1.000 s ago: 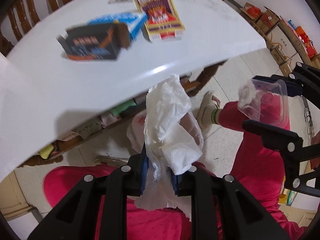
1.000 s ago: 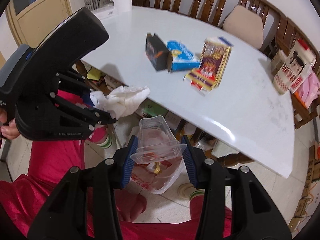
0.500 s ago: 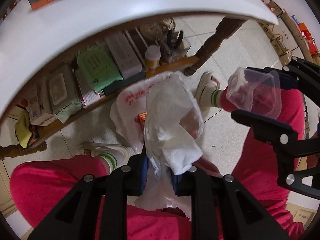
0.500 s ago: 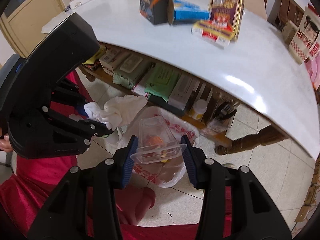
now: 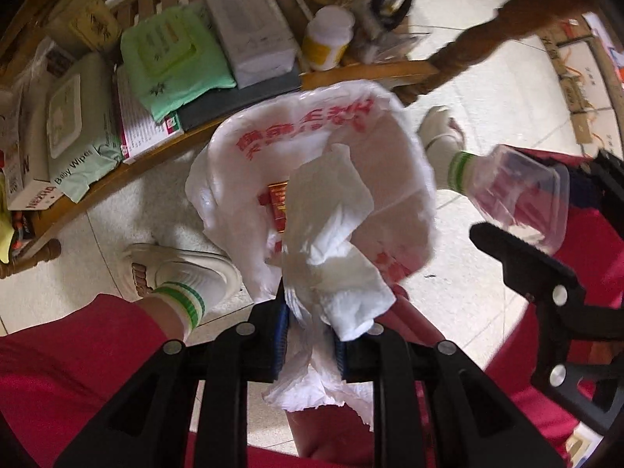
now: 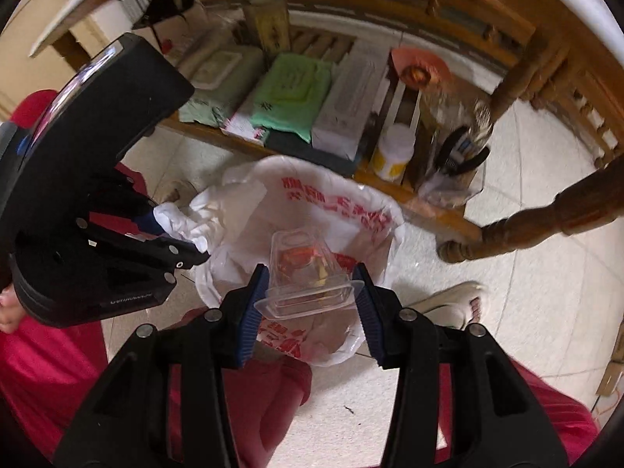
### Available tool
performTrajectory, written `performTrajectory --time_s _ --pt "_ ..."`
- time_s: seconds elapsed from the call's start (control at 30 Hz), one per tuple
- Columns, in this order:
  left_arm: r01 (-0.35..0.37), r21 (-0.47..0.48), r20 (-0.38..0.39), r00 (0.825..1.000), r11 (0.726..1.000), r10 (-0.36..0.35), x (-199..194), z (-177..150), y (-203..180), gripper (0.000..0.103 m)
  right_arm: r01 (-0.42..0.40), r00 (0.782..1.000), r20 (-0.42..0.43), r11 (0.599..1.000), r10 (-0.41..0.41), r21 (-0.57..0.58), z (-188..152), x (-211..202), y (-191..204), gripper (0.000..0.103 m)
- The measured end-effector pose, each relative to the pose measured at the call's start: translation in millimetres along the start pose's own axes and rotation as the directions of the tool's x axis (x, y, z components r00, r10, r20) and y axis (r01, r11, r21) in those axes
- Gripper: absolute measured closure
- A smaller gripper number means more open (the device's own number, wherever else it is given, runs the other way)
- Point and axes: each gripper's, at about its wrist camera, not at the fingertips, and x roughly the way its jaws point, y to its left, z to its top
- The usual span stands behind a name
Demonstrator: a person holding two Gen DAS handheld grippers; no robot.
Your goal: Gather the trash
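Observation:
My left gripper (image 5: 310, 335) is shut on a crumpled white tissue (image 5: 331, 257) and holds it just above the open mouth of a white plastic trash bag (image 5: 249, 163) with red print on the floor. My right gripper (image 6: 310, 304) is shut on a clear plastic container (image 6: 304, 280), also above the bag (image 6: 339, 202). The container shows at the right of the left wrist view (image 5: 522, 199). The left gripper and tissue (image 6: 175, 218) show at the left of the right wrist view. Red packaging (image 5: 277, 202) lies inside the bag.
The bag stands on pale floor tiles between the person's feet in white shoes (image 5: 183, 269) (image 6: 456, 300) and red trousers. Behind it a low wooden shelf (image 6: 429, 210) under the table holds wipe packs (image 5: 171, 62), boxes, a white jar (image 6: 392, 152). A carved table leg (image 6: 546, 222) stands right.
Both grippers have dropped from table height down over the trash bag. The table top has left view and the under-table shelf has come in. Both still hold their items.

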Motion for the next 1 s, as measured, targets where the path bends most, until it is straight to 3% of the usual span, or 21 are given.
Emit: performTrajectory --time_s 0.27,0.63,0.8,0.97,1.0 --pt "0.012 -0.041 -0.067 0.998 0.999 -0.014 35.7 13.0 11.0 0.083 0.003 0.998 -0.069 0.996 0.003 0.084 3.5 53.8 -13.9 0.059" --pt "0.004 -0.06 -0.116 0.993 0.998 -0.011 59.1 20.5 14.0 0.082 -0.034 0.99 -0.128 0.992 0.051 0.125 2.5 84.7 -20.6 0.059" --pt "0.005 -0.067 -0.134 0.991 0.998 -0.014 68.7 23.8 17.0 0.071 -0.063 0.987 -0.139 0.984 0.087 0.165 4.1 93.5 -26.0 0.059" --pt "-0.038 -0.082 -0.133 0.991 0.996 0.027 69.9 27.4 22.4 0.042 -0.058 0.986 -0.145 0.984 0.083 0.171 3.3 97.4 -27.6 0.051" --pt "-0.031 -0.096 -0.136 0.991 0.995 0.018 70.5 28.2 25.0 0.04 -0.062 0.985 -0.145 0.981 0.089 0.181 3.1 97.9 -29.5 0.05"
